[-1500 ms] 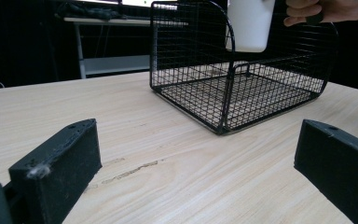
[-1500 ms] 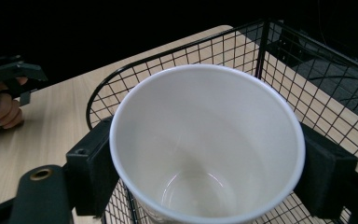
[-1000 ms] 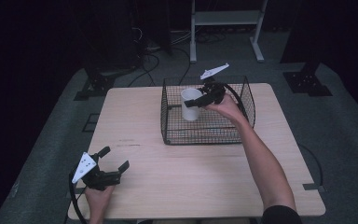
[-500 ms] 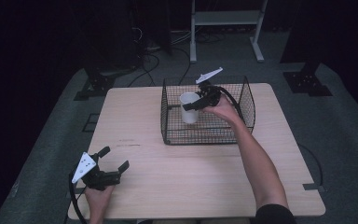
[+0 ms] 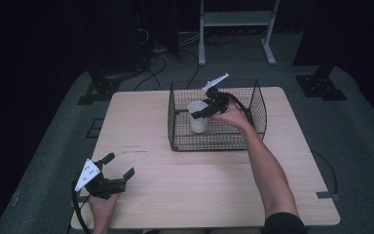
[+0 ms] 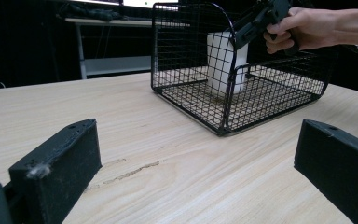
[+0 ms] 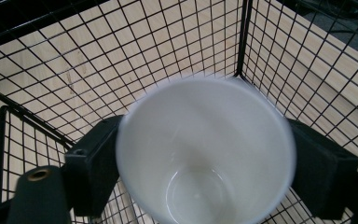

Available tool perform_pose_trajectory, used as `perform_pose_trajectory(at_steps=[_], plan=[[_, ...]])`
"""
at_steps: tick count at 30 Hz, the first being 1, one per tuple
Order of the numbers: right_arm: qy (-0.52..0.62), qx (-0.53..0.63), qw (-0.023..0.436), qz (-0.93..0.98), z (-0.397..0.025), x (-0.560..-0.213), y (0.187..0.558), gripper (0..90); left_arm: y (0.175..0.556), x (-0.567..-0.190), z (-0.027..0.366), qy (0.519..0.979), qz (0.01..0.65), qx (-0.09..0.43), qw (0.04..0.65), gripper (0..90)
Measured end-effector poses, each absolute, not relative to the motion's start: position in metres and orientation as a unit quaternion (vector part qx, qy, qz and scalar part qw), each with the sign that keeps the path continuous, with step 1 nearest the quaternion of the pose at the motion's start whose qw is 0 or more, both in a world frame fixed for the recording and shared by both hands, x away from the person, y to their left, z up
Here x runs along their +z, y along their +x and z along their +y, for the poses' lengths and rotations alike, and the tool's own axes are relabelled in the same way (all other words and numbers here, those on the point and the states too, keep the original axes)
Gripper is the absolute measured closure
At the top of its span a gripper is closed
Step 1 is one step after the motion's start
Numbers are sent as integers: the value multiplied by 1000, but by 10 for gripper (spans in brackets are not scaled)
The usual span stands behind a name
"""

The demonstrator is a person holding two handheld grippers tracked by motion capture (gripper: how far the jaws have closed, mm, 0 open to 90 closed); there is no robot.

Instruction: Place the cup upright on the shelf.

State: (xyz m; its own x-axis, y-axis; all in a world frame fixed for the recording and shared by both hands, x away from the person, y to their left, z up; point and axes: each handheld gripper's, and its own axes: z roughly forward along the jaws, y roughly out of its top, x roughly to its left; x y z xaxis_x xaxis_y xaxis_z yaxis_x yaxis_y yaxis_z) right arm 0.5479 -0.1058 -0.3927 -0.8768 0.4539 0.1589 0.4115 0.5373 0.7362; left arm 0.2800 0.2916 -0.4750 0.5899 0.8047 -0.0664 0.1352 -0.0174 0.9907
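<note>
A white cup [image 5: 197, 119] stands upright inside a black wire basket [image 5: 259, 100] on the far middle of the wooden table [image 5: 199, 190]. My right gripper [image 5: 198, 111] reaches in from above and is shut on the cup near its rim. In the right gripper view the cup [image 7: 205, 149] is empty, with one black jaw on each side of it. The left gripper view has the cup [image 6: 221, 60] resting on the basket [image 6: 191, 100] floor. My left gripper [image 5: 120, 165] rests at the table's front left, open, with nothing between its jaws.
A white metal stand [image 5: 233, 19] and cables lie on the dark floor beyond the table. Bare tabletop lies between the basket and my left gripper [image 6: 196, 154]. The basket walls surround the cup on all sides.
My right gripper has lowered the cup a little deeper into the basket. The left gripper has stayed where it was.
</note>
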Motion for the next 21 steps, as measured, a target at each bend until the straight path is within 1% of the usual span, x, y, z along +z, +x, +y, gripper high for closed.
perform_pose_trajectory(at_steps=[21], plan=[[242,406,26,881,-105,-393,546,183,280,-475,292,657,358,277,603,0]])
